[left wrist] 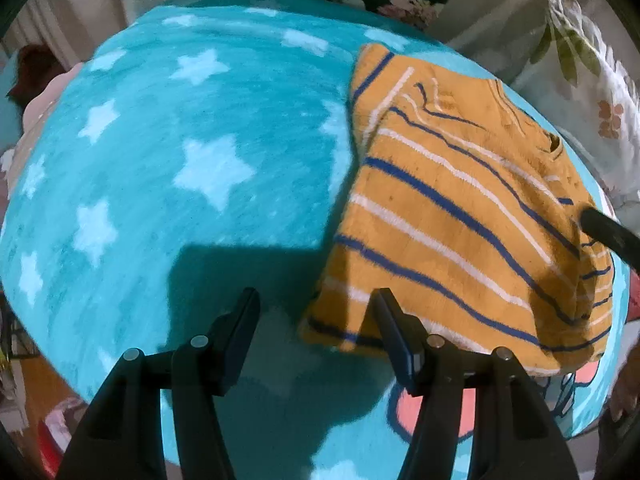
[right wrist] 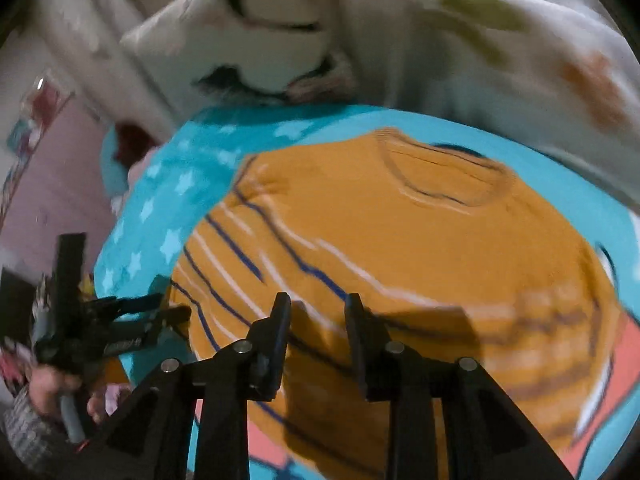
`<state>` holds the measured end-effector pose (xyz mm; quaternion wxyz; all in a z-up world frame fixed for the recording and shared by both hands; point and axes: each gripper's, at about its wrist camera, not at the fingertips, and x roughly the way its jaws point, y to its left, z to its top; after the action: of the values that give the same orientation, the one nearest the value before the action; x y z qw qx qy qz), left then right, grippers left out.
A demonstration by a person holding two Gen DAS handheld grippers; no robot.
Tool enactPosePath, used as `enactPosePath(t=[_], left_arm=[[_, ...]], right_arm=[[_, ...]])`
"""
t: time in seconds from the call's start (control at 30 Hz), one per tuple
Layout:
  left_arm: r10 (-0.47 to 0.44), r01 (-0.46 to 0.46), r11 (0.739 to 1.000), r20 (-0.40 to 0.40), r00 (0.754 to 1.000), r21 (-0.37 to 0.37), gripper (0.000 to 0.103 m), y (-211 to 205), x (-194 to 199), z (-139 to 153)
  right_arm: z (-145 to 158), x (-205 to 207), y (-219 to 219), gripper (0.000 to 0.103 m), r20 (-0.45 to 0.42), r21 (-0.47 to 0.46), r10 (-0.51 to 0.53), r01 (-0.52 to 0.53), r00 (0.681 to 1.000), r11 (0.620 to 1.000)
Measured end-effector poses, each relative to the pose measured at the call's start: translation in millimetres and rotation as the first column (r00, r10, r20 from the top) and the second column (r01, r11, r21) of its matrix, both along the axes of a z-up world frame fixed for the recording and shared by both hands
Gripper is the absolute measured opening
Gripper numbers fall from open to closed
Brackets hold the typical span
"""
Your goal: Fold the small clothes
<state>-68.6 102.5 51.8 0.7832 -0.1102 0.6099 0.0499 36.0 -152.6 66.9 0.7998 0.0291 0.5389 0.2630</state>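
An orange shirt (left wrist: 460, 216) with blue and white stripes lies flat on a turquoise star blanket (left wrist: 180, 140); its sleeves look folded in. My left gripper (left wrist: 316, 300) points down at the shirt's near left corner. It is open, with one finger over the hem and the other over bare blanket. In the right wrist view the same shirt (right wrist: 400, 240) is blurred, neckline at the far side. My right gripper (right wrist: 318, 304) hovers over the shirt's middle, jaws apart with nothing between them. The left gripper (right wrist: 175, 306) shows at the shirt's left edge, held by a hand (right wrist: 52, 392).
White floral bedding (left wrist: 580, 60) is bunched along the blanket's far right side, also blurred in the right wrist view as bedding (right wrist: 440, 40). The blanket has a pink cartoon print (left wrist: 420, 408) near its front edge. Wooden floor (left wrist: 36, 380) shows beyond the left edge.
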Motion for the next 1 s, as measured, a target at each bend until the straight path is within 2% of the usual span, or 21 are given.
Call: enactPosePath(t=[0.2,0.27,0.37,0.43,0.5,0.6,0.77,0.8,0.83,0.87,0.9,0.97,1.0], left_arm=[[0.042,-0.041,0.999,0.010,0.999,-0.018,0.059,23,-30,14],[0.044,-0.043,0.999,0.016,0.999,-0.009,0.059,29,-33,16],[0.033,-0.032,0.999,0.025,0.999,-0.023,0.059,37,-32,17],[0.016,-0.015,0.999,0.039,0.999,-0.036,0.059,42,-29,17],[-0.002,0.003,1.000,0.048,0.999,-0.027,0.059,48,-23,18],[-0.023,0.023,1.000,0.064,0.998,-0.011,0.059,61,-18,22],[-0.054,0.052,0.998,0.051,0.997,0.042,0.059,83,-12,24],[-0.054,0.052,0.998,0.048,0.997,0.046,0.059,87,-13,24],[-0.053,0.051,0.997,0.045,0.998,0.052,0.059,93,-13,24],[-0.054,0.052,0.997,0.045,0.998,0.056,0.059,96,-11,23],[-0.055,0.052,0.997,0.046,0.997,0.059,0.059,100,-10,23],[-0.057,0.054,0.996,0.052,0.997,0.066,0.059,107,-6,24],[-0.060,0.056,0.996,0.056,0.997,0.069,0.059,109,-3,25]], right_arm=[[-47,48,53,0.030,-0.083,-0.107,0.041,-0.050,0.996,0.993],[-48,64,63,0.030,-0.040,-0.115,0.046,-0.050,0.998,0.992],[-53,81,72,0.030,-0.062,-0.136,0.029,-0.037,0.998,0.990],[-42,82,71,0.030,-0.057,-0.150,-0.014,0.005,0.998,0.989],[-21,78,69,0.030,-0.016,-0.118,-0.065,0.063,0.998,0.991],[-14,82,93,0.030,-0.005,-0.138,-0.047,0.046,0.999,0.989],[-50,103,144,0.031,-0.048,-0.242,-0.047,0.034,0.998,0.970],[-51,104,151,0.036,-0.006,-0.263,-0.059,0.055,0.998,0.963],[-49,105,156,0.045,0.021,-0.266,-0.057,0.061,0.998,0.962],[-49,107,163,0.066,0.017,-0.268,-0.048,0.051,0.999,0.962],[-52,109,170,0.081,-0.002,-0.268,-0.031,0.029,1.000,0.963],[-57,108,183,0.086,-0.005,-0.322,0.027,-0.027,1.000,0.946],[-56,104,190,0.086,0.010,-0.387,0.060,-0.051,0.998,0.920]])
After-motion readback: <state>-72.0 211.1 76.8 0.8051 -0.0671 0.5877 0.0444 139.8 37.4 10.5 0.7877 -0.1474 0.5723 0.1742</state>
